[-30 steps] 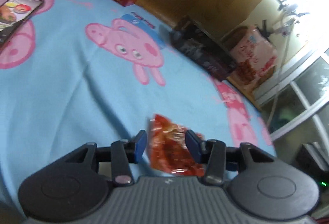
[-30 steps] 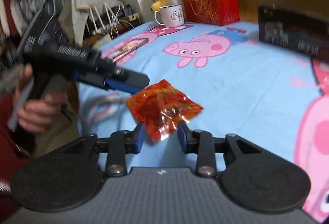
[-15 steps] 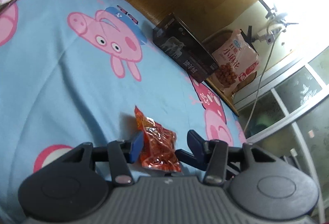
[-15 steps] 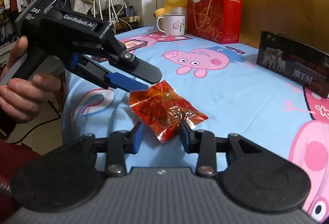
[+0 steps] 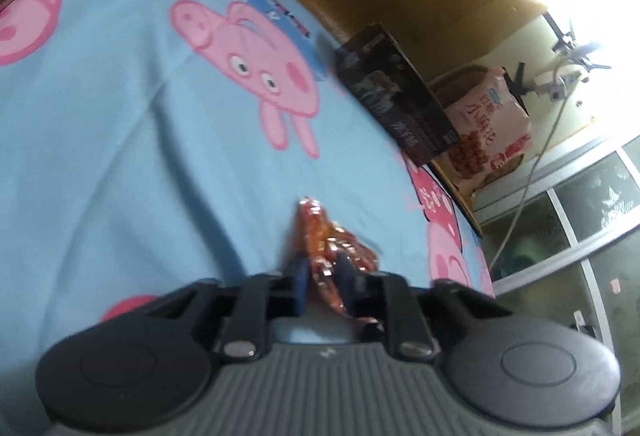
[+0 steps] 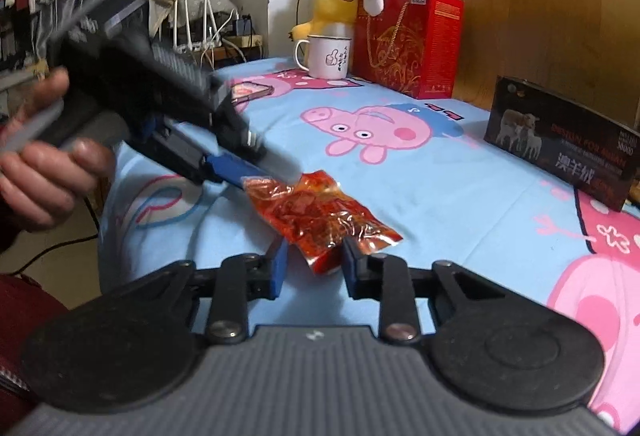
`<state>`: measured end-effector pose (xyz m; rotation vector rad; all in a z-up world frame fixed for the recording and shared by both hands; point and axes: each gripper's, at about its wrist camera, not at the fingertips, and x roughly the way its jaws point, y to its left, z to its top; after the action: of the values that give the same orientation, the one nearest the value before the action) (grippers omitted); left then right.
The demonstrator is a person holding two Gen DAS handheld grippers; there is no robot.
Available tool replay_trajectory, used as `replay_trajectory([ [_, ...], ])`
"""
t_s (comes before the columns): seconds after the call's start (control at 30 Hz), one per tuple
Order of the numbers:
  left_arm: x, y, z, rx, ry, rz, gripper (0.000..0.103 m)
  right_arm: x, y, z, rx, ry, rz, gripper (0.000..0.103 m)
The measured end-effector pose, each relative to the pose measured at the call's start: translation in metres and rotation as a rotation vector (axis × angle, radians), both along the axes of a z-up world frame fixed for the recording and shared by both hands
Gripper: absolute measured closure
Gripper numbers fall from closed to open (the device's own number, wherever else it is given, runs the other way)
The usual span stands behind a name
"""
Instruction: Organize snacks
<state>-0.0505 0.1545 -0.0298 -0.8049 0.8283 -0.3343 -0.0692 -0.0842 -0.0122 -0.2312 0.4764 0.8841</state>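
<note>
A small red snack packet lies on the blue Peppa Pig cloth. My left gripper is shut on one end of the snack packet; in the right wrist view its blue fingertips clamp the packet's left edge. My right gripper is open, with its fingers on either side of the packet's near end, not closed on it.
A black box stands at the right, a red gift box and a white mug at the back, with plush toys on top. A phone lies on the cloth. A snack bag sits beyond the black box.
My left gripper has closed on the packet's end, going from open to shut. The right gripper has stayed open around the packet's near end.
</note>
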Motion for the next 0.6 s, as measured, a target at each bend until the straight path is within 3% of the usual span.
replay_trajectory([
  [0.07, 0.000, 0.004, -0.002, -0.028, 0.008, -0.002, 0.089, 0.003, -0.004, 0.001, 0.028, 0.027, -0.006, 0.075],
  [0.13, 0.001, 0.006, -0.003, -0.067, 0.009, -0.011, 0.073, 0.009, -0.009, 0.001, 0.069, 0.077, -0.013, 0.076],
  [0.2, 0.004, 0.007, -0.003, -0.114, 0.005, -0.023, 0.063, 0.015, -0.016, 0.001, 0.113, 0.131, -0.023, 0.076],
  [0.27, 0.010, 0.001, 0.000, -0.091, 0.005, -0.031, 0.067, 0.020, -0.020, 0.000, 0.148, 0.175, -0.029, 0.077],
  [0.3, 0.013, -0.003, 0.000, -0.081, 0.005, -0.038, 0.075, 0.020, -0.021, 0.000, 0.155, 0.184, -0.030, 0.077],
  [0.33, 0.017, -0.008, -0.001, -0.079, 0.012, -0.051, 0.090, 0.020, -0.021, 0.000, 0.158, 0.186, -0.028, 0.077],
  [0.47, 0.030, -0.019, 0.003, -0.065, 0.014, -0.073, 0.089, 0.019, -0.028, 0.003, 0.160, 0.162, -0.050, 0.083],
  [0.6, 0.048, -0.033, 0.032, -0.023, -0.058, -0.121, 0.089, 0.025, -0.044, 0.018, 0.219, 0.103, -0.088, 0.089],
])
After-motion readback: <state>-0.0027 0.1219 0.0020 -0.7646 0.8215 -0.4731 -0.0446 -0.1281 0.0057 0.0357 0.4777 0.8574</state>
